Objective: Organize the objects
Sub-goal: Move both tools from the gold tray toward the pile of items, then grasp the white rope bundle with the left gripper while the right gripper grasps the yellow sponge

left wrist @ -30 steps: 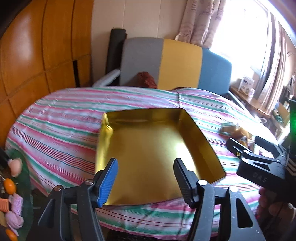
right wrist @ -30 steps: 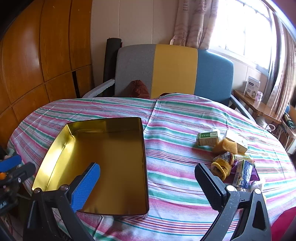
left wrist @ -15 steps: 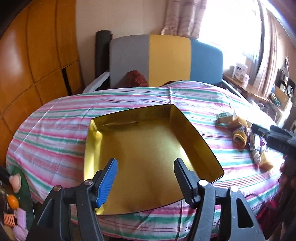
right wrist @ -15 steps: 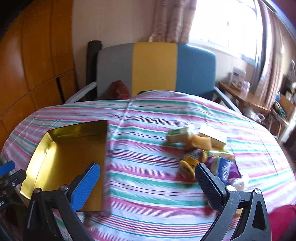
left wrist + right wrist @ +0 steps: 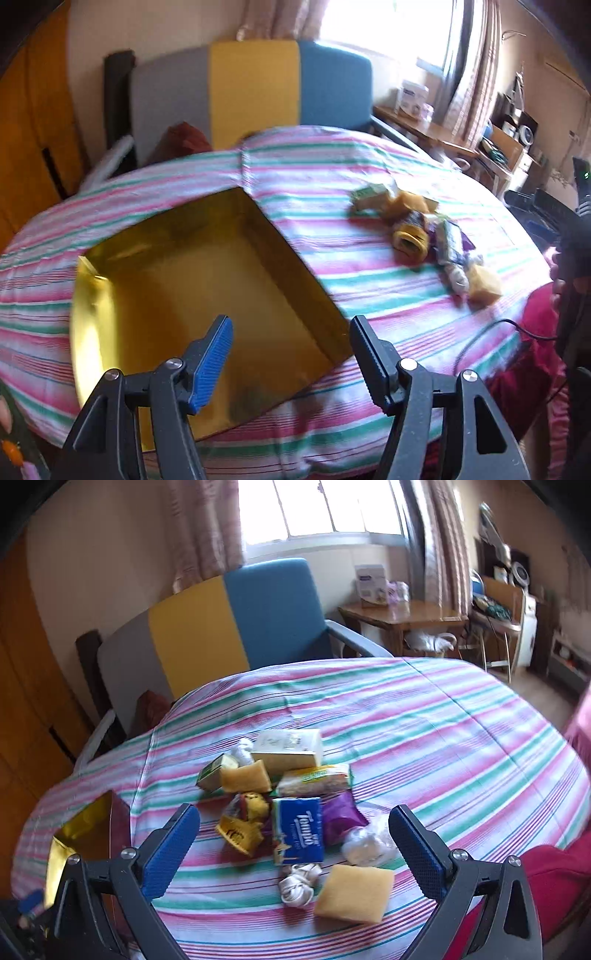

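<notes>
A shallow gold tin box (image 5: 192,280) lies open and empty on the striped tablecloth, right in front of my left gripper (image 5: 291,354), which is open and empty above its near edge. A pile of small items (image 5: 291,801) lies on the cloth: a blue tissue pack (image 5: 297,829), a yellow sponge (image 5: 354,893), a white box (image 5: 291,751), a purple packet (image 5: 340,814), a white cord bundle (image 5: 297,884). My right gripper (image 5: 295,845) is open and empty, hovering just short of the pile. The pile also shows in the left wrist view (image 5: 424,236). The gold box corner (image 5: 88,823) shows at the right wrist view's left.
The round table carries a pink, green and white striped cloth (image 5: 443,731). A grey, yellow and blue chair (image 5: 229,620) stands behind it. A wooden side table (image 5: 402,616) and shelves stand by the window. A black cable (image 5: 491,332) lies on the cloth's near right edge.
Both views have swung right. The right gripper has moved from over the gold box to face the pile of items. The left gripper stays at the box's near edge. Both stay open.
</notes>
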